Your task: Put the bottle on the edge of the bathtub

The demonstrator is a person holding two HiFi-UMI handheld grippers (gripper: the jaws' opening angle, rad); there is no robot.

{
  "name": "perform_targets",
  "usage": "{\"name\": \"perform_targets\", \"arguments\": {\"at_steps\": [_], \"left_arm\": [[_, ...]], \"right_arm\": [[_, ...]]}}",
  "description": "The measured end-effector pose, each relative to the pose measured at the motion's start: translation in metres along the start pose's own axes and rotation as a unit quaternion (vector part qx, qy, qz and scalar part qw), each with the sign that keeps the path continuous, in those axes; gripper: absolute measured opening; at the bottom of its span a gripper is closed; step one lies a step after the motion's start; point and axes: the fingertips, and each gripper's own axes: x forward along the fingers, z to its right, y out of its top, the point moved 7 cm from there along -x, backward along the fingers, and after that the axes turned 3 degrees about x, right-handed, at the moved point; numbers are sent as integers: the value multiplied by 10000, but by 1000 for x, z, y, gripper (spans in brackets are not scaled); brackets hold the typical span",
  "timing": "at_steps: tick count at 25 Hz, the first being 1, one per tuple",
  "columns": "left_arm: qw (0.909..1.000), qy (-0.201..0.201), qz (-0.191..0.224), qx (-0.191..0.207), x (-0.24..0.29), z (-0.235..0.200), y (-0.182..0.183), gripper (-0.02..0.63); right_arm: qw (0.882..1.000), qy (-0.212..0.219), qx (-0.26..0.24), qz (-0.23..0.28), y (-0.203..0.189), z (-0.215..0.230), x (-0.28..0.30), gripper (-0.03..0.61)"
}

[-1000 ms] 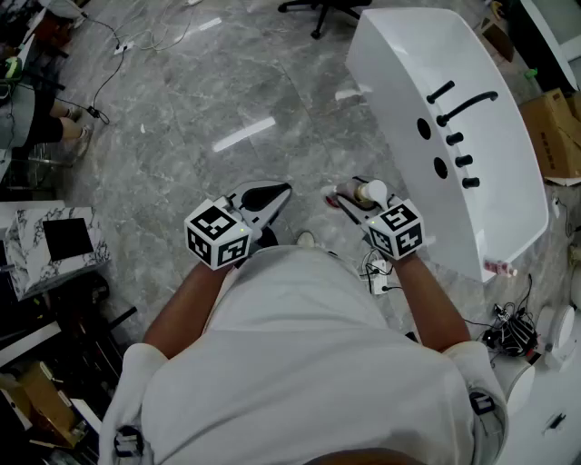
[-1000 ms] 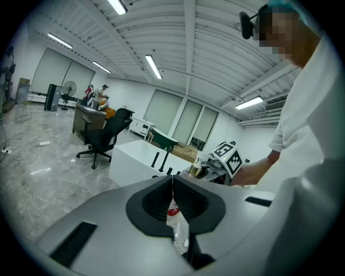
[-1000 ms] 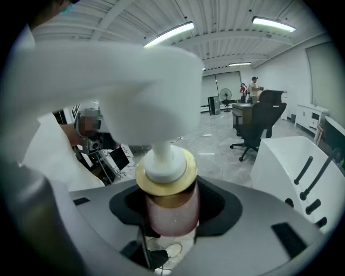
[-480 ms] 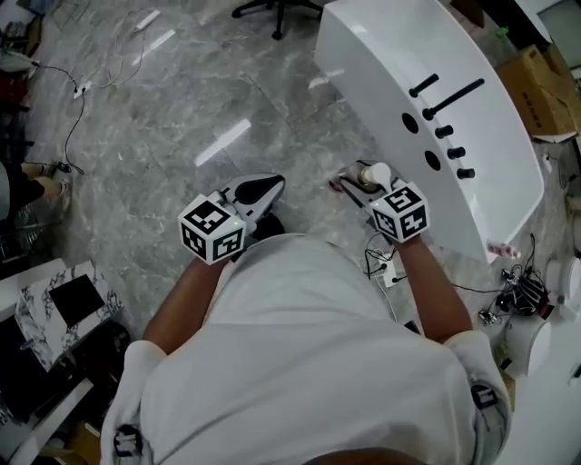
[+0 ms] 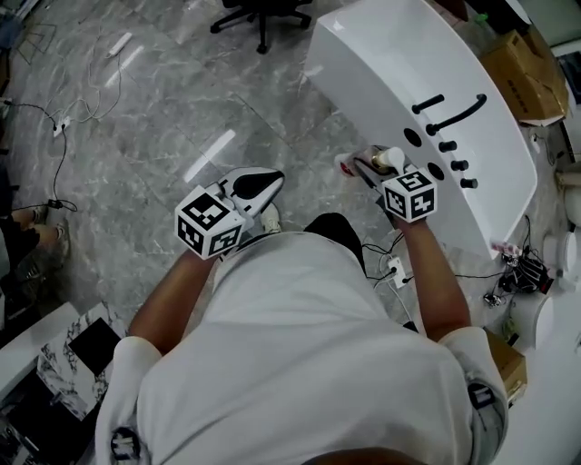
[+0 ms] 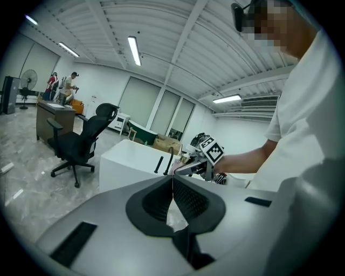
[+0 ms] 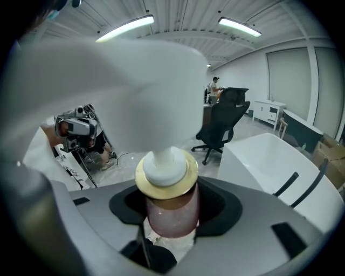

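A pink pump bottle [image 7: 168, 202] with a gold collar and white pump head [image 5: 388, 158] sits between the jaws of my right gripper [image 5: 370, 166], which is shut on its body. In the head view that gripper is held close beside the near wall of the white bathtub [image 5: 399, 64], which stands to the right with black taps [image 5: 451, 116] on its rim. My left gripper [image 5: 256, 184] hangs over the grey floor to the left, its dark pads [image 6: 183, 197] pressed together with nothing between them.
A black office chair [image 5: 263, 13] stands beyond the tub's far end. Cables and a power strip [image 5: 392, 269] lie on the floor by my feet, more wiring [image 5: 516, 272] near the tub's right end. A cardboard box [image 5: 525, 64] sits behind the tub.
The person has stepped closer to the tub. My right gripper with the bottle has moved up and right toward the tub wall. The left gripper stays level beside it.
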Motion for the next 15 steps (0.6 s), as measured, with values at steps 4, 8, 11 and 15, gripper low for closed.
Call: {"name": "perform_targets", "arguments": {"at_steps": [4,8,11,15], "left_arm": [[9998,-4,164,-119,-1,-21,9,18],[9994,107,206,-273,4,-46,16,18],[9991,267,166,-292,12,-69,24,18],[9975,504,156,-477,36,-105,42,18]], "right_arm": [[9998,-169,15,38,32,24,21,224],[9994,-322,23,112,65,61,45,224],[9993,-347,47,155,85,94,67,224],[9991,-411,-26,111,110,147,101,224]]}}
